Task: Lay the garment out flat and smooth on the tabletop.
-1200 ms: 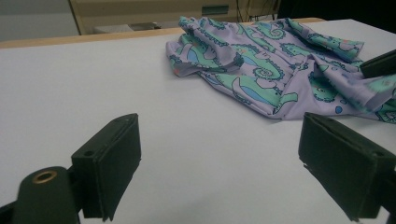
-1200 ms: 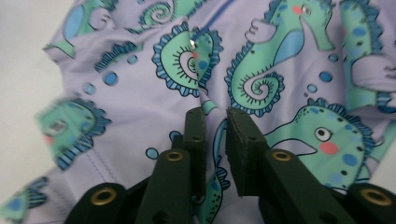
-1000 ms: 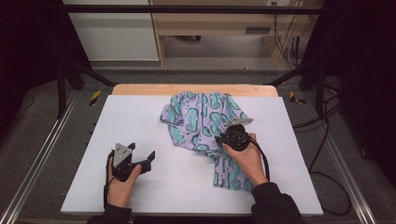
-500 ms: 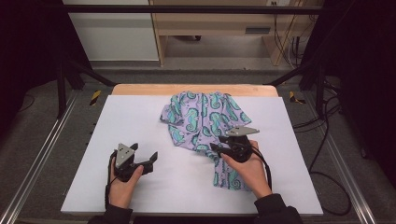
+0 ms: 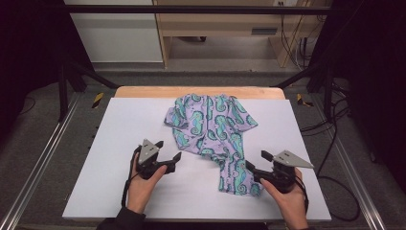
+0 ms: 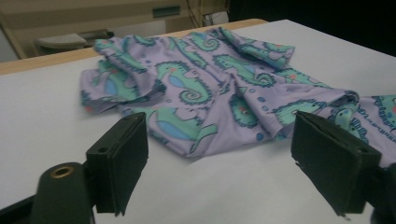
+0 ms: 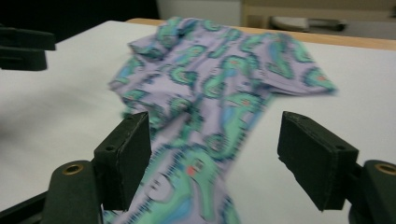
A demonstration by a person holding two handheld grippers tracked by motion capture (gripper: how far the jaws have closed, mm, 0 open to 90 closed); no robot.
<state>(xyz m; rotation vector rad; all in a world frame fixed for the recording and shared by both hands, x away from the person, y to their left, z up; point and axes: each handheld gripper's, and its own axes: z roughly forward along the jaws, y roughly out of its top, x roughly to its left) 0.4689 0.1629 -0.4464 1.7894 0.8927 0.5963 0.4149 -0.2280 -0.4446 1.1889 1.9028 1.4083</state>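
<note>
While both tools (image 5: 174, 159) (image 5: 256, 165) gape empty—just released—the right tool's view shows the shirt's (image 7: 205, 98) label (image 7: 156, 183).

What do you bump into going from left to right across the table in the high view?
Left black two-jaw gripper → crumpled purple cloth with teal seahorse print → right black two-jaw gripper, all on the white table.

There was one shirt (image 5: 210, 132) on one table (image 5: 119, 139). Two grippers were there, a left gripper (image 5: 168, 152) and a right gripper (image 5: 256, 162), and each had two black jaws. Two hands held them, a left hand (image 5: 141, 184) and a right hand (image 5: 287, 201).
</note>
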